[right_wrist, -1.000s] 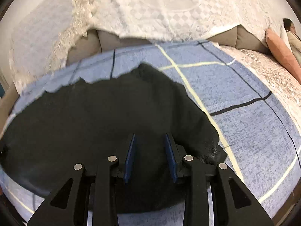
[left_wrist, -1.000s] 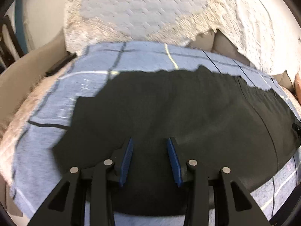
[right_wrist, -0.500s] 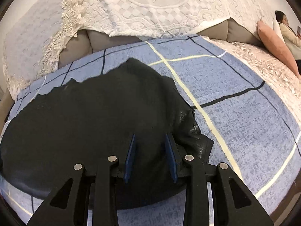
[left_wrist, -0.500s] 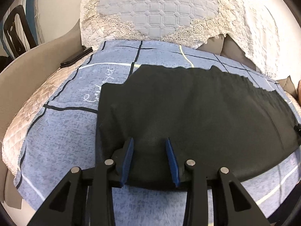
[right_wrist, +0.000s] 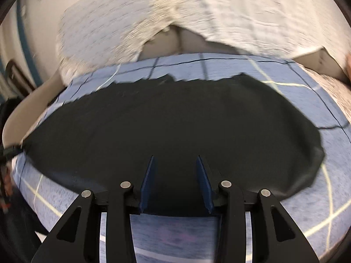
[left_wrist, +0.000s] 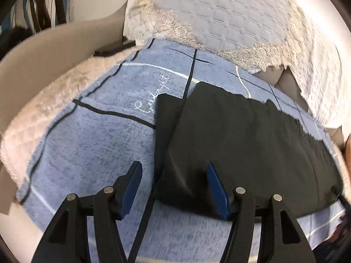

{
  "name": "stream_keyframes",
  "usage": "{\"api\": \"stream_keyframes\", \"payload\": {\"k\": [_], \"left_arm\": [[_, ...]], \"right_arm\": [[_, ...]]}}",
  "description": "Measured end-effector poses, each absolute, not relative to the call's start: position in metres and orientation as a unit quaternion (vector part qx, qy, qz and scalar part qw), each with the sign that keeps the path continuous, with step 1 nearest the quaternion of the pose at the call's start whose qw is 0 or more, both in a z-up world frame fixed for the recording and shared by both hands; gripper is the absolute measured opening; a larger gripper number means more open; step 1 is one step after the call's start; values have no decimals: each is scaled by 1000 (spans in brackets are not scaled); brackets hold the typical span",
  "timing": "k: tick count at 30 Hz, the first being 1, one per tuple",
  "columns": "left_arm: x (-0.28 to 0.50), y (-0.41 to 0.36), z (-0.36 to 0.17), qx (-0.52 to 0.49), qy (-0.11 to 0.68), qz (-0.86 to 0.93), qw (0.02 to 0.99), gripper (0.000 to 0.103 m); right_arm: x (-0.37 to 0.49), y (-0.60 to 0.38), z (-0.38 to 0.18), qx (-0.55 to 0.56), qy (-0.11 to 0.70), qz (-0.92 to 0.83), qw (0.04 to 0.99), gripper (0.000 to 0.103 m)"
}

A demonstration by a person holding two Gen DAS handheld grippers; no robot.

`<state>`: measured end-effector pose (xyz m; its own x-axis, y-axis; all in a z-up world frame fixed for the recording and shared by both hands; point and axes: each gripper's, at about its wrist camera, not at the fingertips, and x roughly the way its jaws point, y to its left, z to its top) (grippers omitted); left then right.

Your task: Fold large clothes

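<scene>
Black garment (left_wrist: 252,144) lying folded on a blue checked sheet (left_wrist: 98,135), both grippers open over it.

The garment is lying flat as a long dark band across the sheet, in front of the lace-edged cushions (left_wrist: 230,17); its left end is showing a squared fold with a lower layer sticking out beside it, and its far edge (right_wrist: 197,81) is looking ragged in the blurred right wrist view. The left gripper (left_wrist: 175,182) is standing spread, jaws just having been opening, one pad over the sheet and the other over the garment's corner, neither pressing it. The right gripper (right_wrist: 175,182) is hanging with jaws parted, just having been opening too, over the garment's near edge, pinching nothing.
</scene>
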<state>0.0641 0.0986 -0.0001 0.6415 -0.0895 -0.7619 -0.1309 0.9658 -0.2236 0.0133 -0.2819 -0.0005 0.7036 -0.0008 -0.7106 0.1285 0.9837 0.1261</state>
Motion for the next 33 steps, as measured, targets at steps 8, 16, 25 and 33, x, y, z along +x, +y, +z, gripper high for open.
{"api": "stream_keyframes", "payload": {"k": [8, 16, 25, 33], "left_arm": [[85, 101, -15, -196, 440, -30, 876, 67], [76, 90, -21, -160, 433, -32, 887, 56], [75, 81, 21, -106, 411, -37, 905, 16], [78, 27, 101, -104, 362, -137, 916, 11]], "right_arm": [[34, -259, -5, 70, 386, 10, 920, 41], [38, -248, -15, 68, 390, 33, 918, 41], [37, -251, -16, 83, 385, 28, 919, 41], [32, -268, -12, 117, 370, 17, 921, 41]]}}
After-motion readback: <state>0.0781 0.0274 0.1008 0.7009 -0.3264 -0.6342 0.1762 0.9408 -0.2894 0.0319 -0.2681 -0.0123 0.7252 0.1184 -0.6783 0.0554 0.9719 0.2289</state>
